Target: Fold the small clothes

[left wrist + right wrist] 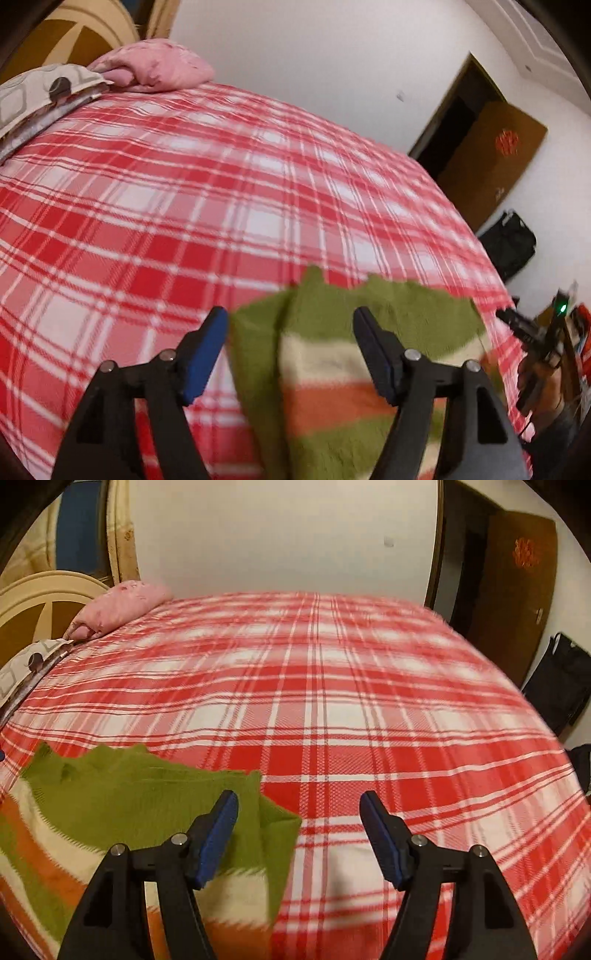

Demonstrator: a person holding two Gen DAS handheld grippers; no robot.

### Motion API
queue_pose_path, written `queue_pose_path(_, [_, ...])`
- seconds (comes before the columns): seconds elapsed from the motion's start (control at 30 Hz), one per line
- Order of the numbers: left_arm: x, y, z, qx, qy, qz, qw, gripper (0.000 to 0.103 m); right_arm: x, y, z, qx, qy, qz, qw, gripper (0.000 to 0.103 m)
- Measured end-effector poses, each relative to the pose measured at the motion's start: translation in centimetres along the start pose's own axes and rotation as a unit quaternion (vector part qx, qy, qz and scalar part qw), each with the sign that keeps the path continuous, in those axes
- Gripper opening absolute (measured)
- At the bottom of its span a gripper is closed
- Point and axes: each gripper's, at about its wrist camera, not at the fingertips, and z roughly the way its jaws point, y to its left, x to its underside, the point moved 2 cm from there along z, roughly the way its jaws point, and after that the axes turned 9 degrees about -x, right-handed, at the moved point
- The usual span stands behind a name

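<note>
The sweater [354,354] lies on the blanket [184,192] at its near edge. Pillows [155,66] sit at the far left, apparently against the headboard [40,602]. A door [517,590] stands far right.

- The small garment [332,369], low in the left wrist view, is fuzzy knitted cloth, matt, in green, cream and orange bands.
- The blanket [332,720] over the bed is soft woven cloth, red-and-white plaid, with a fine twill texture and no shine.
- The left gripper [290,350] has matt black plastic arms, small bright metal pins and blue, slightly rubbery-looking pads.
- The right gripper [297,834] looks the same: matt black plastic, metal pins, blue pads.
- The pink pillow [155,66], upper left, is wrinkled matt cloth.
- The door [517,590], upper right, is brown wood with a dull finish.
- The wall [277,535] is smooth, matt white.
</note>
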Motion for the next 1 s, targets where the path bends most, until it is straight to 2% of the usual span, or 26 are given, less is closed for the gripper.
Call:
queue_pose_path(0.1, [2.2,-1.2,-0.1,-0.005,0.016,0.016,0.9997,0.073,0.1,4.3,-1.1,-0.053,0.004,-0.020,0.998,0.069])
queue_pose_path(0.17, [4.1,-2.1,-0.4,-0.017,0.022,0.034,0.9990,0.072,0.4,9.1,-0.8,-0.103,0.021,-0.063,0.993,0.069])
queue_pose_path(0.27, [6.4,-3.0,-1.5,-0.040,0.017,0.059,0.9973,0.068,0.8,13.7,1.2,-0.129,0.048,-0.111,0.984,0.069])
queue_pose_path(0.3, [7.2,-3.2,-1.8,-0.045,0.017,0.071,0.9964,0.060,0.7,14.5,2.0,-0.129,0.050,-0.124,0.983,0.069])
queue_pose_path(0.33, [8.0,-3.3,-2.1,-0.053,0.024,0.078,0.9953,0.045,0.6,15.0,2.7,-0.125,0.052,-0.130,0.982,0.069])
queue_pose_path(0.4, [9.1,-2.9,-2.3,-0.059,0.039,0.077,0.9945,0.033,0.0,16.3,4.9,-0.138,0.075,-0.130,0.979,0.069])
queue_pose_path(0.43, [9.5,-2.6,-2.7,-0.049,0.041,0.072,0.9953,0.027,-0.2,17.1,5.4,-0.152,0.077,-0.131,0.977,0.069])
queue_pose_path(0.47, [9.9,-2.4,-3.0,-0.038,0.043,0.067,0.9961,0.022,-0.5,17.9,5.7,-0.158,0.073,-0.137,0.975,0.069])
queue_pose_path(0.53, [10.7,-2.2,-3.1,-0.005,0.064,0.055,0.9964,0.021,-0.7,19.6,5.2,-0.166,0.060,-0.145,0.974,0.069])
queue_pose_path(0.57, [11.0,-2.0,-3.0,-0.001,0.072,0.053,0.9960,0.021,-0.5,20.4,4.6,-0.183,0.058,-0.145,0.971,0.069])
queue_pose_path(0.6, [11.3,-1.8,-2.9,0.005,0.077,0.051,0.9957,0.010,-0.3,21.0,4.5,-0.194,0.058,-0.146,0.968,0.069])
queue_pose_path(0.73, [11.9,-0.4,-3.7,0.034,0.076,0.040,0.9958,0.007,1.8,23.6,3.8,-0.213,0.078,-0.170,0.959,0.069])
queue_pose_path(0.9, [13.8,0.3,-5.2,0.027,0.081,0.068,0.9941,0.007,4.6,23.7,2.1,-0.222,0.088,-0.189,0.953,0.069])
queue_pose_path(0.97, [14.1,0.2,-5.5,0.024,0.078,0.077,0.9937,0.007,5.9,23.9,2.6,-0.231,0.120,-0.193,0.946,0.069])
queue_pose_path(1.0, [14.2,0.1,-5.5,0.024,0.078,0.078,0.9936,0.007,6.3,24.0,2.7,-0.221,0.124,-0.200,0.946,0.069])
